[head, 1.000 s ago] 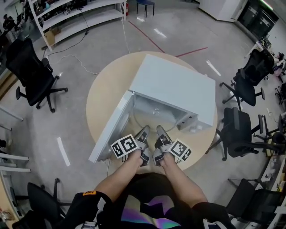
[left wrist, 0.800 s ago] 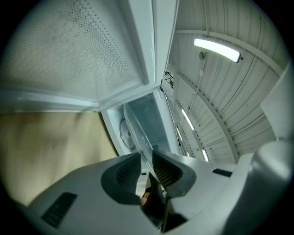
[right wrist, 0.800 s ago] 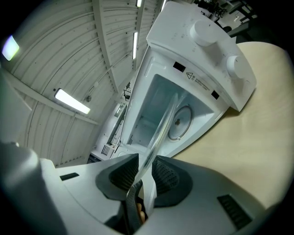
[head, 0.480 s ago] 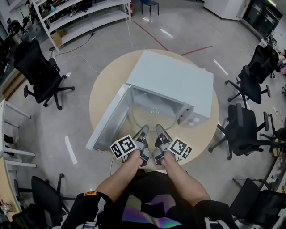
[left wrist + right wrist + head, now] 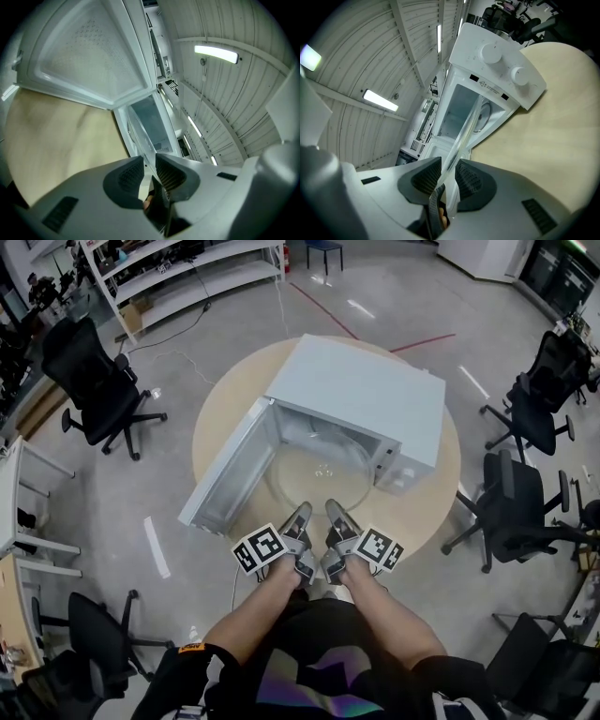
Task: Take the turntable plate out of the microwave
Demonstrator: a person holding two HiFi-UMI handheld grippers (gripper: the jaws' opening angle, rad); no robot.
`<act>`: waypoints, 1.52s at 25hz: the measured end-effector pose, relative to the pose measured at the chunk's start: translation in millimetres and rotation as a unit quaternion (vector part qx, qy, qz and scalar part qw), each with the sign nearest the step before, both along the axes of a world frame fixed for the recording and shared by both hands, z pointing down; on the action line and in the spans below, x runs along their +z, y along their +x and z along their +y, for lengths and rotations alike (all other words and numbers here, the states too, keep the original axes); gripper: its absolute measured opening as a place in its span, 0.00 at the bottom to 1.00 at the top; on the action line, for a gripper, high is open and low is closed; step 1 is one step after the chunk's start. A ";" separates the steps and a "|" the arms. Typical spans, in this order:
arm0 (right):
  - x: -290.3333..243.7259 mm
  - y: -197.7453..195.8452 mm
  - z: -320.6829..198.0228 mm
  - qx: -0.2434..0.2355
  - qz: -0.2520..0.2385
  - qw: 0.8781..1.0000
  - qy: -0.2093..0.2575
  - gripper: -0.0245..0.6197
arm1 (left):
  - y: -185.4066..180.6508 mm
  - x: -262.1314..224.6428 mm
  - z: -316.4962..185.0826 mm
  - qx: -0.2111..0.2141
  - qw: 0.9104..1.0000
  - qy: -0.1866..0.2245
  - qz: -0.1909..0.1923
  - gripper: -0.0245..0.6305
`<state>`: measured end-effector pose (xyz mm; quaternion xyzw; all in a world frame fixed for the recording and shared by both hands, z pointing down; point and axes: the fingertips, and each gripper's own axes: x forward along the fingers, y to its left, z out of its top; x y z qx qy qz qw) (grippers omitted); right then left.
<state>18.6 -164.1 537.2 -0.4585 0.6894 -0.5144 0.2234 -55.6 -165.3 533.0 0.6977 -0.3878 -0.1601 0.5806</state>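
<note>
The clear glass turntable plate hangs level, half out of the white microwave, whose door stands open to the left. My left gripper and right gripper sit side by side at the plate's near rim, both shut on it. In the left gripper view the glass edge runs between the pads of the left gripper. The right gripper view shows the same rim pinched in the right gripper, with the microwave's knobs beyond.
The microwave stands on a round wooden table. Black office chairs stand at the left and right. White shelving lines the far left. The open door juts out over the table's left side.
Both grippers have drawn back toward me with the plate in them. More of the glass now shows outside the microwave's opening. The grips have not changed.
</note>
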 end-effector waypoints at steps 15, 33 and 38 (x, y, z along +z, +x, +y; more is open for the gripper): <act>25.5 11.3 60.7 -0.032 0.000 0.999 -0.018 0.18 | 11.5 23.1 64.9 -0.028 0.999 -0.011 -0.014 0.22; 78.4 14.9 98.1 -0.048 0.003 0.997 -0.058 0.18 | 15.1 74.0 103.1 -0.038 0.998 -0.049 -0.025 0.22; 89.6 12.8 101.5 -0.052 0.003 0.996 -0.068 0.19 | 13.4 84.8 107.3 -0.042 0.997 -0.060 -0.030 0.22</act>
